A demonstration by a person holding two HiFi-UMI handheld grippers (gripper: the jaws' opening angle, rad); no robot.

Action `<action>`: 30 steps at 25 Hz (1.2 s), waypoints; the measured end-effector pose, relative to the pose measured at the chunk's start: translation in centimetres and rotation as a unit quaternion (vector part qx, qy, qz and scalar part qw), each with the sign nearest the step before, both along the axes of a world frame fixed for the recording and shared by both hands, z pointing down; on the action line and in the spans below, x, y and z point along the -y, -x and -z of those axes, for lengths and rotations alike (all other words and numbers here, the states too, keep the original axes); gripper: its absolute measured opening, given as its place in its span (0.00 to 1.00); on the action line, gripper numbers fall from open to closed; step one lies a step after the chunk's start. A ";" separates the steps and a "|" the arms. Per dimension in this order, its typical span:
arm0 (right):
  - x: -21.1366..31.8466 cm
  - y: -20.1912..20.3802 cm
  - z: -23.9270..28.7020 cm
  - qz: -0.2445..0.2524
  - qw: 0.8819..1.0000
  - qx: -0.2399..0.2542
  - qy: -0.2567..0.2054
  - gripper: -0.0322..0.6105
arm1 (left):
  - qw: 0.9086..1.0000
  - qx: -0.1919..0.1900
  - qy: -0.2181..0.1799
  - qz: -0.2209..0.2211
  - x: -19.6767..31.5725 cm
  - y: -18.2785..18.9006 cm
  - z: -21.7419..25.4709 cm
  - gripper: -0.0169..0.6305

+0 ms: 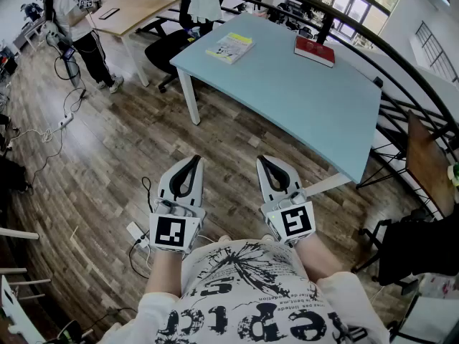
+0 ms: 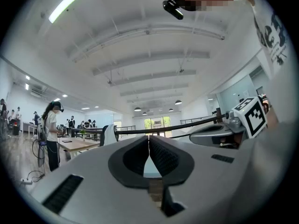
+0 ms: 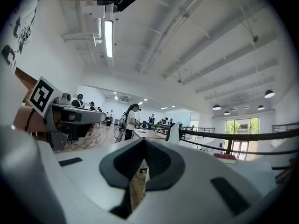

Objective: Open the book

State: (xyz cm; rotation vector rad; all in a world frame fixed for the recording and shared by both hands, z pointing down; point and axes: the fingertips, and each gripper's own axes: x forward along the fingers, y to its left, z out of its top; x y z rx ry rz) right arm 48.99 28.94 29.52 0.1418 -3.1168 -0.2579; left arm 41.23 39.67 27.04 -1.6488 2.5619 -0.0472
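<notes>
A red book (image 1: pixel 314 51) lies closed near the far right edge of the light blue table (image 1: pixel 287 92); it also shows small in the right gripper view, the red book (image 3: pixel 225 158). A yellow-and-white book (image 1: pixel 229 47) lies closed further left on the same table. My left gripper (image 1: pixel 193 159) and right gripper (image 1: pixel 263 160) are held side by side close to my chest, over the wooden floor, well short of the table. Both are shut with nothing between the jaws. The left gripper (image 2: pixel 149 137) and right gripper (image 3: pixel 145 142) point level toward the table.
A black curved railing (image 1: pixel 401 63) runs behind the table. A black office chair (image 1: pixel 172 45) stands at the table's far left corner, with a wooden desk (image 1: pixel 133 9) and a standing person (image 1: pixel 79 31) beyond. A power strip and cables (image 1: pixel 136 233) lie on the floor by my feet.
</notes>
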 end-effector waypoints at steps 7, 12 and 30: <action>-0.6 1.1 -0.6 -0.004 1.000 -0.006 0.012 0.06 | 1.000 0.000 0.006 0.000 -0.9 1.2 -0.2 0.06; -1.3 2.0 -1.1 -0.004 1.000 -0.005 0.022 0.06 | 1.000 -0.005 0.011 0.001 -1.8 1.7 -0.6 0.06; 3.2 13.4 -4.2 0.011 0.999 -0.010 0.038 0.06 | 0.998 -0.022 0.038 0.038 1.1 11.3 -4.2 0.06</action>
